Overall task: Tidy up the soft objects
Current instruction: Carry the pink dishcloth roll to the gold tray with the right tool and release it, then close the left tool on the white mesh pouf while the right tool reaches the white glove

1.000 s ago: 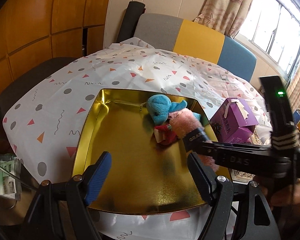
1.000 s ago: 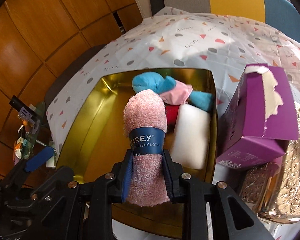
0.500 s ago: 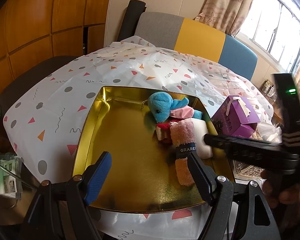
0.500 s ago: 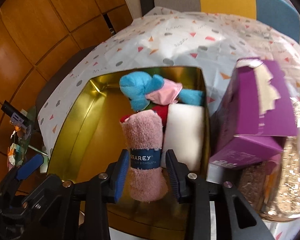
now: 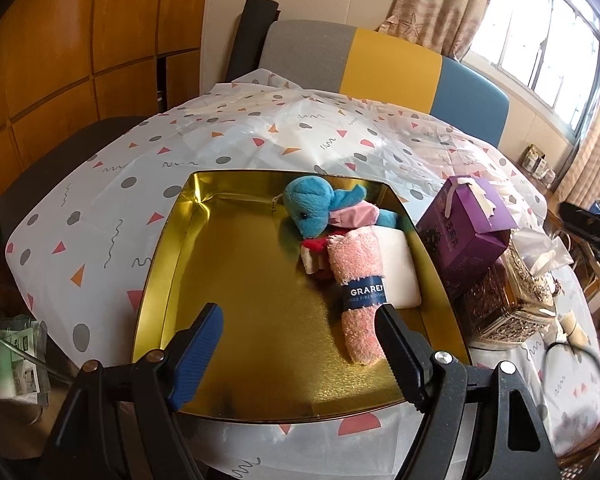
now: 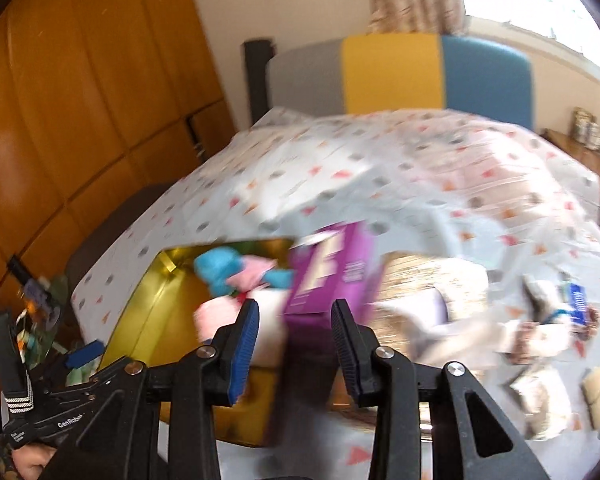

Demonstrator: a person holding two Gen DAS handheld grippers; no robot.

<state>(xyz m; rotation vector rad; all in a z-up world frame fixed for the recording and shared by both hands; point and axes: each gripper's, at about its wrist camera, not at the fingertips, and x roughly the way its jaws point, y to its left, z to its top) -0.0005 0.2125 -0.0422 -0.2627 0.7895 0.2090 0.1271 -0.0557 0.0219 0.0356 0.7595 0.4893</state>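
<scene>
A gold tin tray (image 5: 236,320) lies on the patterned tablecloth. In its right part lie a blue plush elephant (image 5: 314,208), a white sponge block (image 5: 398,268), a small red item (image 5: 314,246) and a rolled pink dishcloth (image 5: 360,300) with a blue band. My left gripper (image 5: 298,324) is open and empty over the tray's near edge. My right gripper (image 6: 294,322) is open and empty, raised above the tray's right side; its view is blurred, with the tray (image 6: 156,304), elephant (image 6: 220,268) and dishcloth (image 6: 216,318) low in it.
A purple box (image 5: 466,232) stands just right of the tray on an ornate gold tissue box (image 5: 512,300). Small packets (image 6: 556,320) lie on the cloth at the far right. A multicoloured chair back (image 5: 380,60) stands behind the table. Papers (image 5: 16,356) lie off the left edge.
My right gripper opened and let the pink dishcloth down into the tray beside the white sponge, then pulled back up and to the right. My left gripper stayed put.
</scene>
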